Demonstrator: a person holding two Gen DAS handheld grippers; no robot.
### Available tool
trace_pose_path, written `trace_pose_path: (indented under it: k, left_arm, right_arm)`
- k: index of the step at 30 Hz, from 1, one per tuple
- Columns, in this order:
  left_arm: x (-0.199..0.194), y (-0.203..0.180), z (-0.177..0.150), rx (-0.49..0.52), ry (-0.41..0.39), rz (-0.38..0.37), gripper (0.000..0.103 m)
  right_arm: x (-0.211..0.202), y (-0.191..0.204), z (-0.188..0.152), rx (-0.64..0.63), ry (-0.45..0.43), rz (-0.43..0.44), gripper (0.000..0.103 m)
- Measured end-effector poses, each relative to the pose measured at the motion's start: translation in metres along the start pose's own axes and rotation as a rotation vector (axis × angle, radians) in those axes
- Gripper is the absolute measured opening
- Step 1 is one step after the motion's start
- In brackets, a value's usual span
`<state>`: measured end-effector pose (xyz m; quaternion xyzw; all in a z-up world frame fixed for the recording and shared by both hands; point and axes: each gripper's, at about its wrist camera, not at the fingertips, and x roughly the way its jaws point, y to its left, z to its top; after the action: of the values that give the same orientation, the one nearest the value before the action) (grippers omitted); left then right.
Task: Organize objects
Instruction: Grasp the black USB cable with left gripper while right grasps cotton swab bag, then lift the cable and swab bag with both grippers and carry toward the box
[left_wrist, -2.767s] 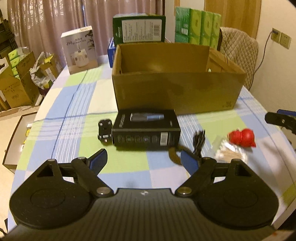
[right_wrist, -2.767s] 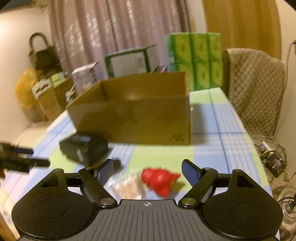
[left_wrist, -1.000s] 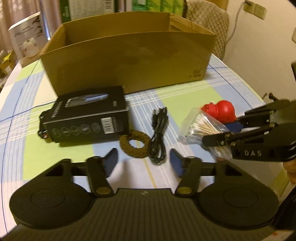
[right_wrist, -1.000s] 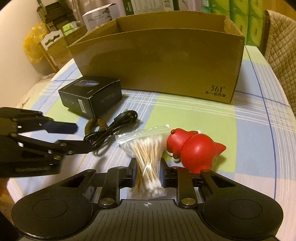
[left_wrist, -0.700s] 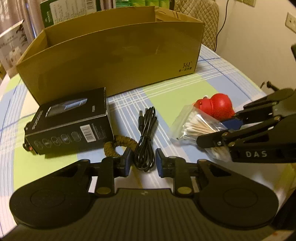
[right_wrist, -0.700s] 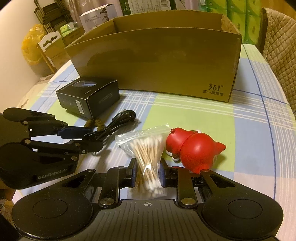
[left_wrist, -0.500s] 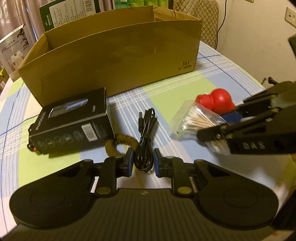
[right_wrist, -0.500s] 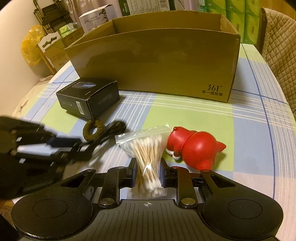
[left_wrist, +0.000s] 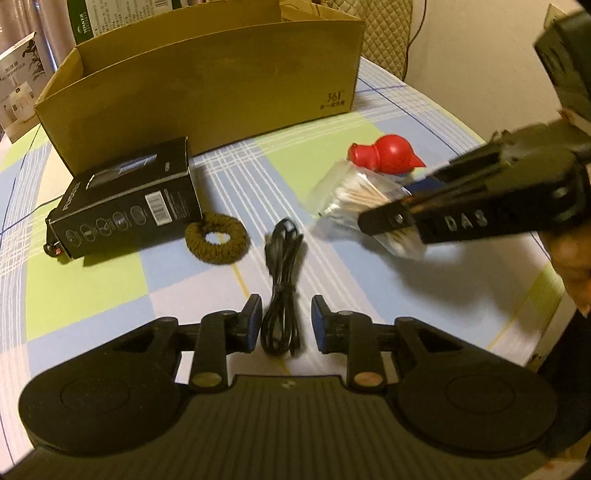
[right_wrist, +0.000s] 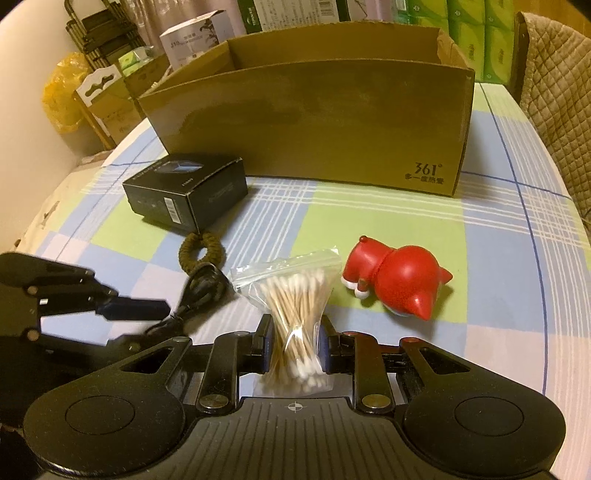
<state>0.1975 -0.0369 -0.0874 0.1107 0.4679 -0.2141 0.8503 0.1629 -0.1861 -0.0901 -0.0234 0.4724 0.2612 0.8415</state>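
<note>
A coiled black cable (left_wrist: 282, 280) lies on the checked tablecloth, its near end between the fingers of my left gripper (left_wrist: 284, 323). The jaws are opening, and a gap shows on each side of the cable. My right gripper (right_wrist: 295, 343) is shut on a clear bag of cotton swabs (right_wrist: 295, 295), pinching its lower half. A red toy figure (right_wrist: 399, 280) lies just right of the bag. A brown hair tie (left_wrist: 216, 236) and a black product box (left_wrist: 125, 203) sit to the left. An open cardboard box (right_wrist: 314, 118) stands behind them all.
White and green cartons (right_wrist: 192, 37) stand behind the cardboard box. A quilted chair back (right_wrist: 554, 92) is at the right. The table's rounded edge (left_wrist: 532, 280) runs close on the right, and stacked boxes (right_wrist: 103, 96) stand on the floor to the left.
My left gripper closed in around the cable, then its fingers eased apart a little. The cable slid off the hair tie toward the left gripper. The right gripper kept hold of the swab bag.
</note>
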Motion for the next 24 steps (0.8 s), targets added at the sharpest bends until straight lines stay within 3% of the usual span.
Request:
trace_pose_path:
  k: [11,14,16,20,24]
  left_arm:
    - [0.021,0.004,0.007,-0.019,0.029,0.01,0.024]
    - [0.021,0.005,0.008,-0.04,0.035,0.02,0.012]
    - [0.02,0.007,0.008,-0.054,0.04,0.027,0.012]
    - [0.016,0.011,0.006,-0.078,0.039,0.042,0.011]
    - [0.009,0.012,0.006,-0.087,0.023,0.039,0.011]
  right_arm:
    - [0.008,0.004,0.0,-0.018,0.022,0.018,0.021]
    - [0.012,0.005,-0.003,-0.026,0.035,0.016,0.022]
    - [0.013,0.004,-0.004,-0.033,0.031,0.004,0.027]
    - [0.015,0.008,-0.004,-0.063,0.023,-0.008,0.05]
    - [0.02,0.015,-0.005,-0.119,0.012,-0.035,0.053]
